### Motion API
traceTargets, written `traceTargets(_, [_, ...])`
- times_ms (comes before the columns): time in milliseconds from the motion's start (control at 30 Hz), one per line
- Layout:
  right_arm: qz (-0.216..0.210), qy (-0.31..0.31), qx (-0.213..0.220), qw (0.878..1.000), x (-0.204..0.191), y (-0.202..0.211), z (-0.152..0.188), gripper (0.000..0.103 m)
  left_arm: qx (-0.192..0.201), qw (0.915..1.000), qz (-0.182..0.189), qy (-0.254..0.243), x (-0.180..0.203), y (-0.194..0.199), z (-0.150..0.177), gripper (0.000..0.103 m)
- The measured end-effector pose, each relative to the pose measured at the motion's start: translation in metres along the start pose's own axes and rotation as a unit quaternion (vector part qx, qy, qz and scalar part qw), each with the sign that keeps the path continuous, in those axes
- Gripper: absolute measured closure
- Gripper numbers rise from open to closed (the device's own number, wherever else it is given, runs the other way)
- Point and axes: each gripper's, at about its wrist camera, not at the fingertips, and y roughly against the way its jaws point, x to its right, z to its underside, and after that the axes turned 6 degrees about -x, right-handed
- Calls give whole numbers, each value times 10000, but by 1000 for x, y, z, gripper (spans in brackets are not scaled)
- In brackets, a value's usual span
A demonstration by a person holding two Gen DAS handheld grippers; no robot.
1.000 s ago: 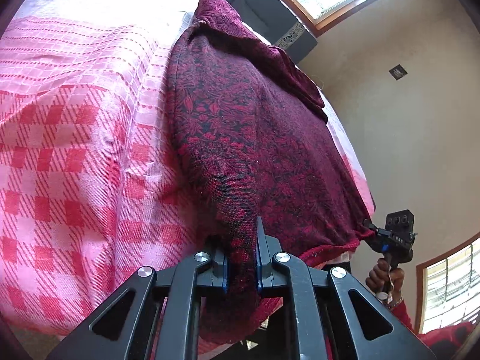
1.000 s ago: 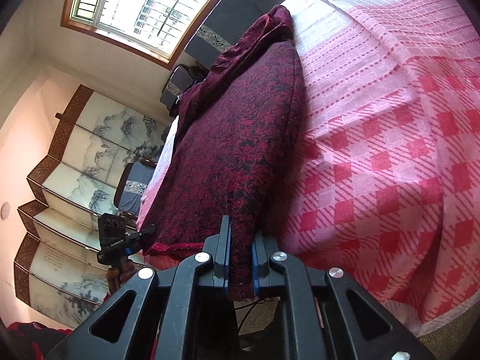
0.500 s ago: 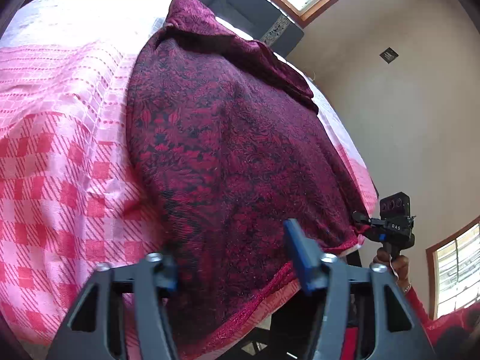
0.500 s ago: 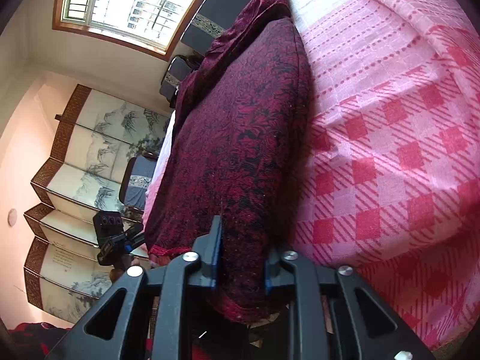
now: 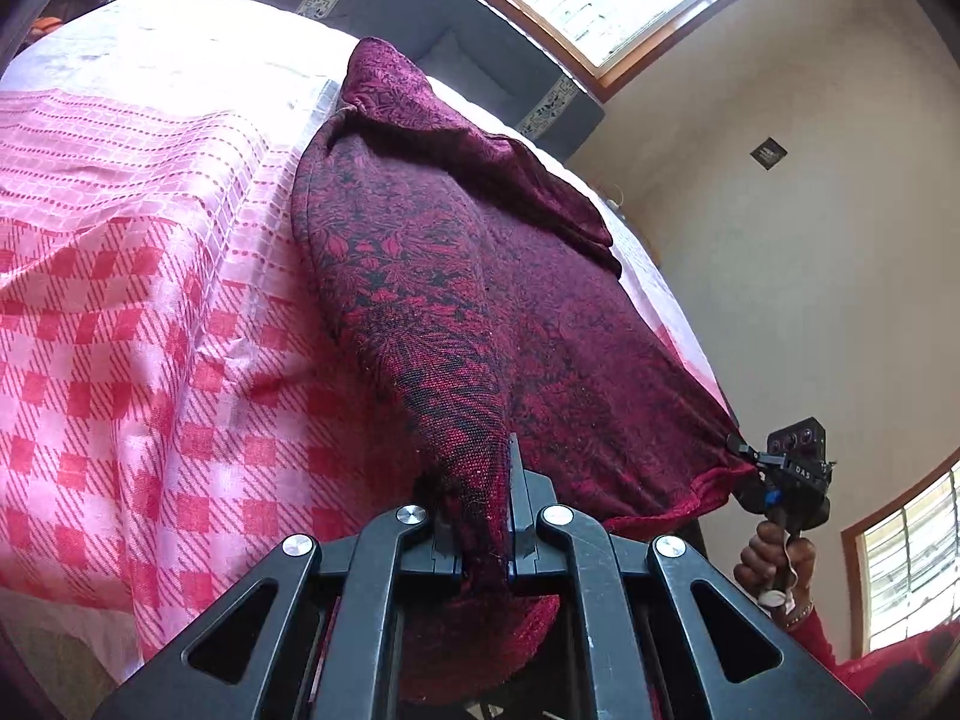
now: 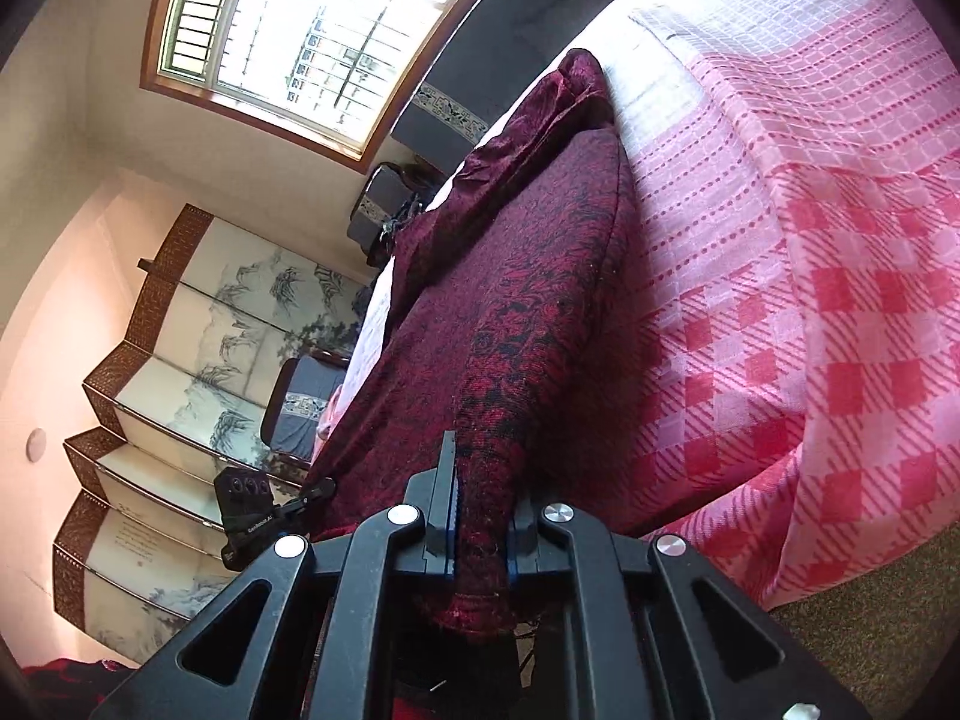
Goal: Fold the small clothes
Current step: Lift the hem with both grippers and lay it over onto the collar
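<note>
A dark red patterned garment (image 5: 480, 276) lies along the bed, with its near hem pulled taut toward me. My left gripper (image 5: 480, 516) is shut on one bottom corner of the garment. My right gripper (image 6: 480, 516) is shut on the other bottom corner of the garment (image 6: 510, 300). The right gripper also shows in the left wrist view (image 5: 780, 480), pinching its corner, and the left gripper shows in the right wrist view (image 6: 270, 510). A looser, shinier part of the garment (image 5: 468, 138) is bunched at the far end.
A pink and red checked bedspread (image 5: 120, 300) covers the bed and hangs over its near edge. A dark headboard (image 5: 420, 18) stands under a window. A folding painted screen (image 6: 180, 360) and a chair (image 6: 306, 402) stand beside the bed. Carpet (image 6: 870, 630) lies below.
Half a second ago both grippers were open over the hem. Both have shut again on the garment's bottom corners, and the cloth is pulled taut.
</note>
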Motion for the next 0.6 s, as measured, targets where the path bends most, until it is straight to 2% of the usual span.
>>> traceTargets(200, [-95, -382, 86, 9992, 18, 8, 3, 93, 6, 9999, 52, 129, -5, -1, -7, 94])
traceTargets(333, [-213, -408, 94, 9989, 15, 13, -2, 93, 83, 9999, 87, 19, 5, 7, -19, 94])
traceTargets(467, [-383, -254, 195, 9988, -1, 19, -29, 92, 321, 9992, 204, -87, 23, 16, -50, 94])
traceTargets(600, [-397, -47, 292, 9988, -18, 20, -76, 92, 660, 9970, 405, -24, 33, 20, -100, 94])
